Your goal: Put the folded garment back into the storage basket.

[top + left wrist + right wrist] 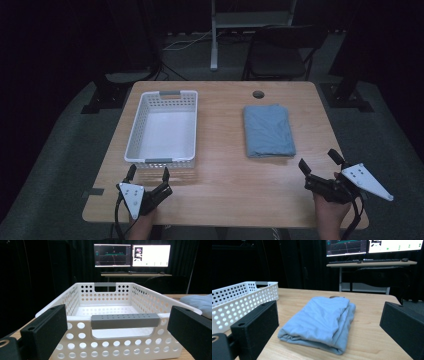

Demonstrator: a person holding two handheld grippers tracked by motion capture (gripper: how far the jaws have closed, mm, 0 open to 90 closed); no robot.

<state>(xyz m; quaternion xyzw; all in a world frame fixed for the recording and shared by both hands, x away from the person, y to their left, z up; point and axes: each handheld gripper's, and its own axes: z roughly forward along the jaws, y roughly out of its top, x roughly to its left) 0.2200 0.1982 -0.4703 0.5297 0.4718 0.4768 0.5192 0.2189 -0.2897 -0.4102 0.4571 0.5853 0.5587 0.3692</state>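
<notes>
Two hand-held grippers at the table's near edge, jaws spread wide and holding nothing: left gripper (pixel 148 173) just before the white perforated basket (pixel 134 131); right gripper (pixel 320 161) near the folded blue cloth (pixel 267 131), probably a garment

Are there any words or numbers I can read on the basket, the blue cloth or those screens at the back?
None can be read.
White basket: no text.
Folded blue cloth: no text.
Monitors: graphs and marks, too small and blurred to read.
</notes>
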